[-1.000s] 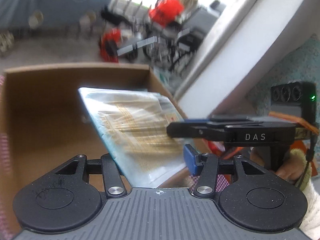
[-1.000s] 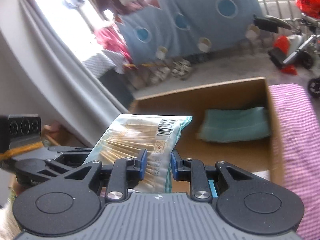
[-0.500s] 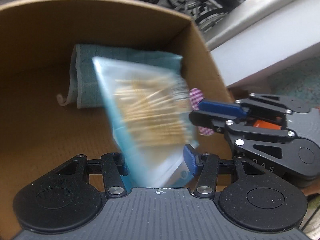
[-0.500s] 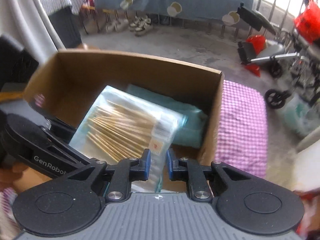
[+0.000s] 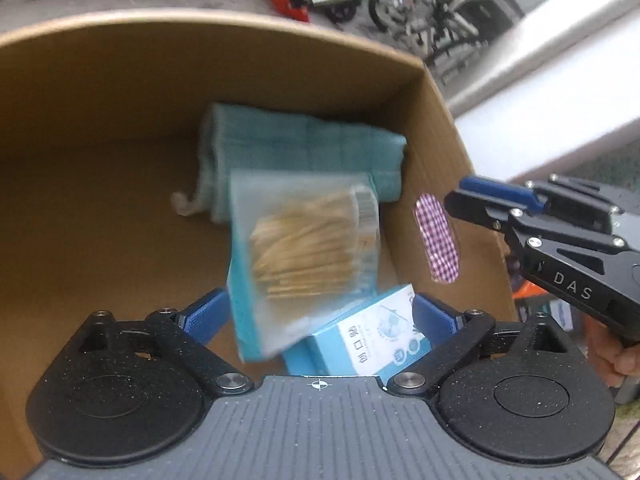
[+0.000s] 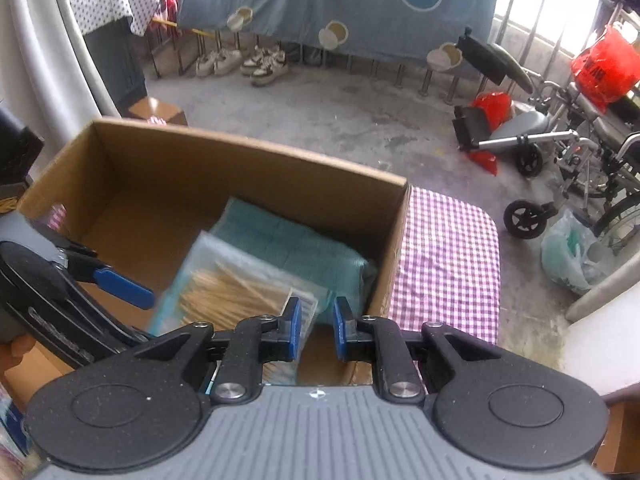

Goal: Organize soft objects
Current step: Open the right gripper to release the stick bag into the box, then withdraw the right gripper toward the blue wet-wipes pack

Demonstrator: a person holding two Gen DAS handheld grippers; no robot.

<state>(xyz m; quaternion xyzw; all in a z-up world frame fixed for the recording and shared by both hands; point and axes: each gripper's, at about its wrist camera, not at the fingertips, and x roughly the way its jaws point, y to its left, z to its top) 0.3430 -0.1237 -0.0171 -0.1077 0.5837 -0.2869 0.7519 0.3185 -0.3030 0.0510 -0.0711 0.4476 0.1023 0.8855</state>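
Inside an open cardboard box (image 5: 436,128), a clear packet of cotton swabs (image 5: 308,252) appears blurred and tilted, lying partly over a folded teal towel (image 5: 304,140) at the back wall. Its near edge rests against a small blue-and-white carton (image 5: 372,340). Spread wide on either side of the packet — touching nothing — is the left gripper (image 5: 320,312). Over the box's right corner, the right gripper (image 6: 316,328) has its jaws parted and empty, beside a pink checked cloth (image 6: 444,264).
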